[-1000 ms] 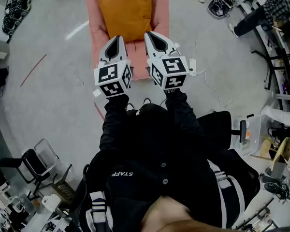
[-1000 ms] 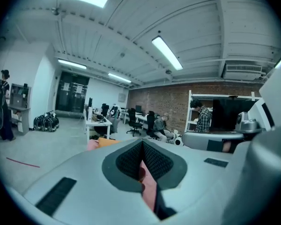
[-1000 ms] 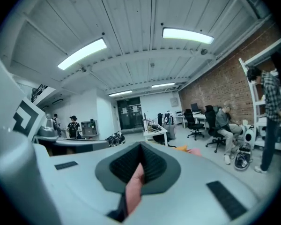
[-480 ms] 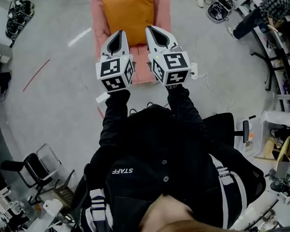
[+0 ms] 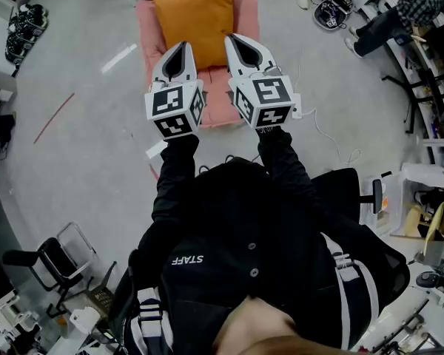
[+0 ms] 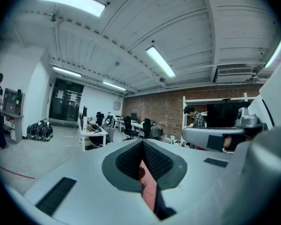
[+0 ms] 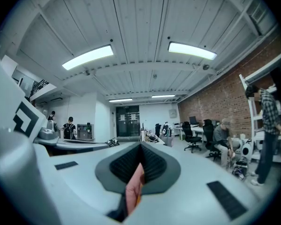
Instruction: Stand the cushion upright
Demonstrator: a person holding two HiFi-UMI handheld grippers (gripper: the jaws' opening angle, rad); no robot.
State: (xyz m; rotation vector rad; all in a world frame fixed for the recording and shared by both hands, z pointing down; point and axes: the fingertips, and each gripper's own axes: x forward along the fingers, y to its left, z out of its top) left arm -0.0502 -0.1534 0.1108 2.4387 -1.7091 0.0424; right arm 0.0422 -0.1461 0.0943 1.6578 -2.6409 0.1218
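An orange cushion (image 5: pixel 194 13) leans against the back of a small pink armchair (image 5: pixel 149 28) on the grey floor, at the top of the head view. My left gripper (image 5: pixel 182 45) and right gripper (image 5: pixel 231 38) are held side by side in front of the chair, tips over its seat. Both are shut with nothing in them. In the left gripper view the left gripper (image 6: pixel 143 144) points level across the office, with a sliver of pink showing through the slot behind its tip. The right gripper (image 7: pixel 140 146) shows the same, with a thin orange edge.
A white power strip (image 5: pixel 296 106) with its cable lies on the floor right of the armchair. A black office chair (image 5: pixel 355 191) stands close by my right side. A person (image 5: pixel 399 13) stands by shelves at the upper right. Red tape (image 5: pixel 53 117) marks the floor at the left.
Both grippers have risen a little together, staying shut and side by side. The cushion and armchair have not moved.
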